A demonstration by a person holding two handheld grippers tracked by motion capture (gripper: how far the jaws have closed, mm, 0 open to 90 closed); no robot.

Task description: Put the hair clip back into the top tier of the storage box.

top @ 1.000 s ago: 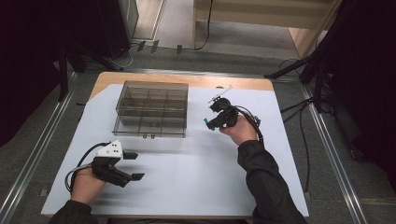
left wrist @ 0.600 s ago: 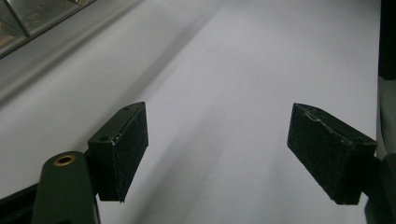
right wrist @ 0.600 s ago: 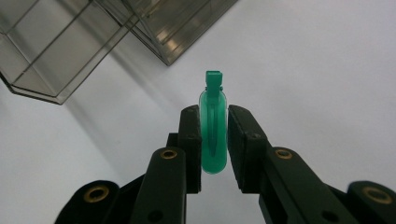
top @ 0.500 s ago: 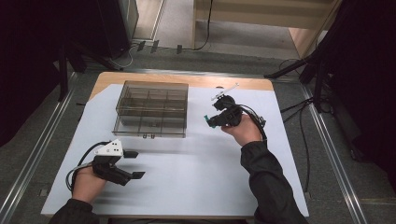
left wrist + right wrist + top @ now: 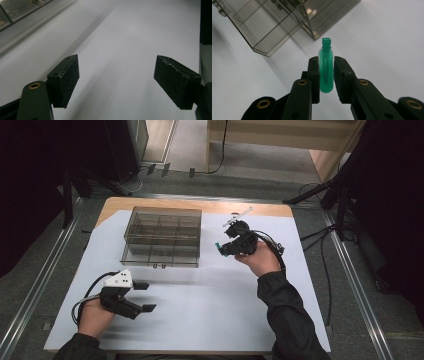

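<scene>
Now right gripper point(image 5: 326, 75) clamped on green clip point(image 5: 326, 72), held above counter point(image 5: 210, 320) just right of clear compartment box point(image 5: 162, 236). Left gripper point(image 5: 116, 82) wide apart, empty, low over white sheet point(image 5: 120, 37).

Compartment box point(image 5: 162, 237) sits on the worktop point(image 5: 210, 320), toward its far edge and left of centre. Right claw point(image 5: 220, 247) is just right of the box's near right corner, raised off the sheet, with a clip point(image 5: 326, 70) pinched between its pads. Left claw point(image 5: 145, 296) is in front of the box, toward its left end, well apart from it, probably resting low on the worktop, nothing between the pads.
</scene>
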